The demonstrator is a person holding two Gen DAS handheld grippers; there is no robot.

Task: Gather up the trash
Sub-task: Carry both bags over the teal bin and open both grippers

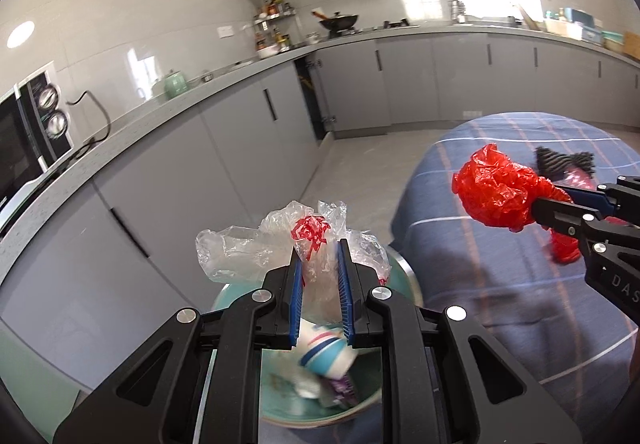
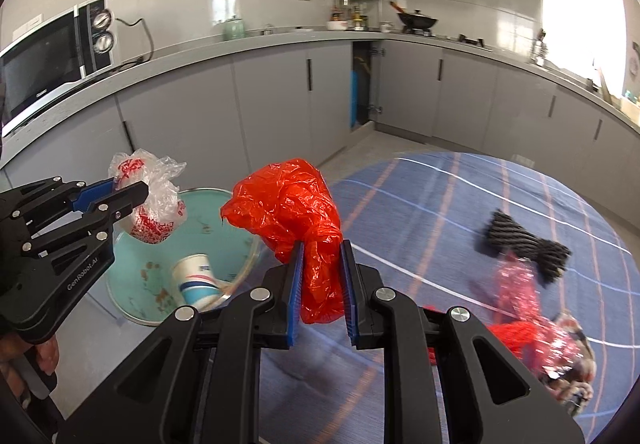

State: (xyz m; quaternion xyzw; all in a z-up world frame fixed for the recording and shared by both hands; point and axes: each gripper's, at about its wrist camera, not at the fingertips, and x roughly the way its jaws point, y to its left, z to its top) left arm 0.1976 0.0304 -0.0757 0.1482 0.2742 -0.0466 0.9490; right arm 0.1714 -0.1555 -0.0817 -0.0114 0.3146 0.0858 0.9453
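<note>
**Both grippers loaded over the bin**

Now the left gripper [image 1: 321, 290] pinches a crumpled clear plastic bag [image 1: 280, 244] with red print between its blue pads; the bag's long axis runs up toward 12 o'clock in the left wrist view, with a loose flap spreading out to 9 o'clock. It hangs directly above the teal basin [image 2: 132, 296], which sits beside the table edge. Inside the basin lies a paper cup [image 2: 194, 280] on its side, white with blue and red stripes, its open mouth toward 11 o'clock in the right wrist view; other scraps beneath it are too blurred to name.

The right gripper [image 2: 321, 284] squeezes a bunched red plastic bag [image 2: 292, 200], whose bulk rises from the pads and leans toward 11 o'clock. It is held above the blue plaid tablecloth [image 2: 420, 204], near the basin's rim at 3 o'clock of it. On the cloth toward 3 o'clock lie a black striped bow-shaped item [image 2: 524, 244] and a pink shiny wrapper [image 2: 516, 288], blurred.

Readable writing: "GenRobot.AI" on the left gripper's body, and "DAS" on the right gripper's.
</note>
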